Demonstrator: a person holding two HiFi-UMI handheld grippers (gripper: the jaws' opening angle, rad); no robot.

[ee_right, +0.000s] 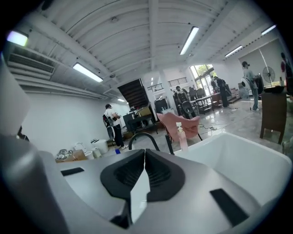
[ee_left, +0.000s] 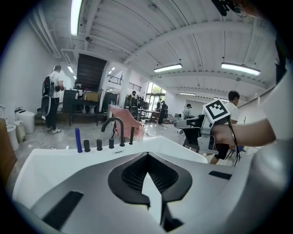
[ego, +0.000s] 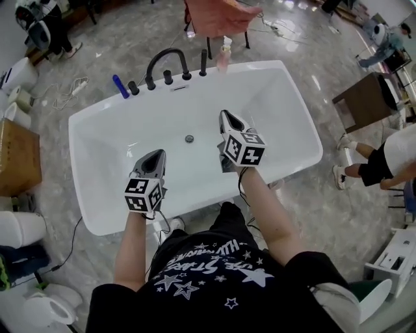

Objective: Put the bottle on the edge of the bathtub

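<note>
A pale pink pump bottle stands upright on the far rim of the white bathtub, just right of the taps. The right gripper view shows the bottle ahead, beyond the jaws and apart from them. My right gripper hovers over the tub's inside, short of the bottle, jaws shut with nothing between them. Lower left, over the tub's near side, my left gripper is also shut and empty. In the left gripper view the right gripper shows at the right.
A black arched faucet with several black knobs and a blue stick-like thing line the far rim. The drain lies mid-tub. Behind stands a pink chair; a dark table and a person are right; a cardboard box left.
</note>
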